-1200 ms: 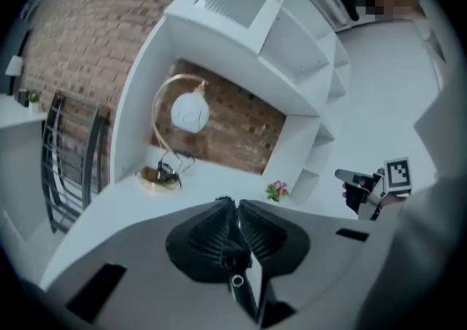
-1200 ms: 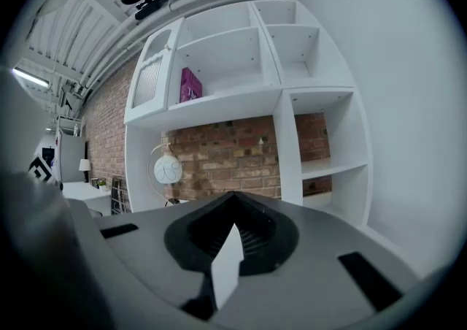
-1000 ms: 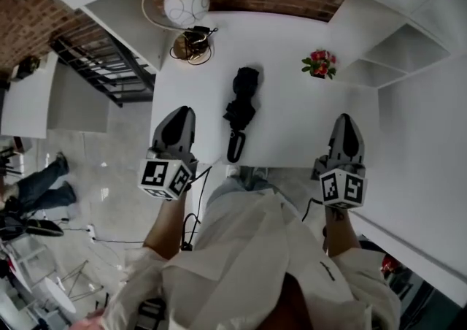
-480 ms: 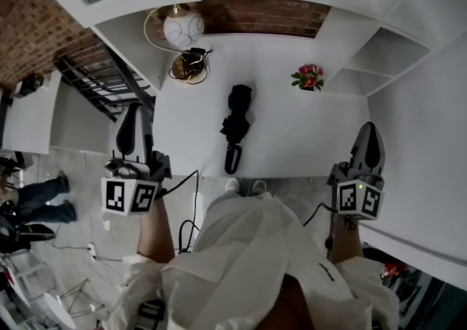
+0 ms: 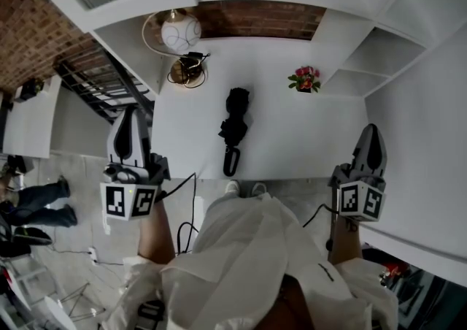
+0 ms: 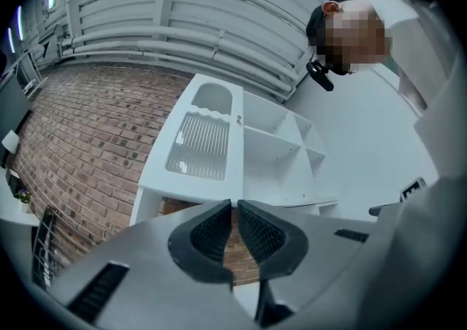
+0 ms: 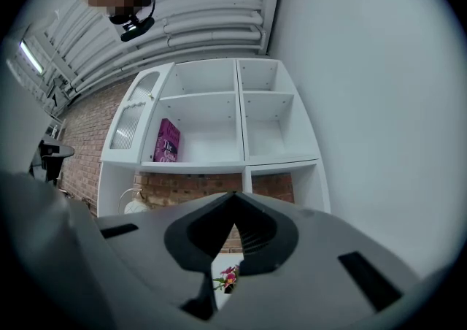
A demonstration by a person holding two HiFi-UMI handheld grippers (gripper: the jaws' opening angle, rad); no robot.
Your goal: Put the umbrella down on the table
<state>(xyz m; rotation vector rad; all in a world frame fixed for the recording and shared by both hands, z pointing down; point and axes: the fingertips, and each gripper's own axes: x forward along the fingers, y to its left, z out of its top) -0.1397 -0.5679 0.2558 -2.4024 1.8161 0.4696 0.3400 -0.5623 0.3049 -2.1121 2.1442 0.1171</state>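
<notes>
1. Umbrella, black and folded, is lying on the white table, its looped end reaching toward the middle of the near edge.
2. Left gripper is hanging beyond the table's left edge, well apart from the umbrella. Its jaws have just been closing and are pressing together with nothing between them.
3. Right gripper is hovering past the near right corner, jaws meeting at their tips and gripping nothing.
4. Flower pot is sitting near the far right corner, and a round lamp is standing at the far left corner.
</notes>
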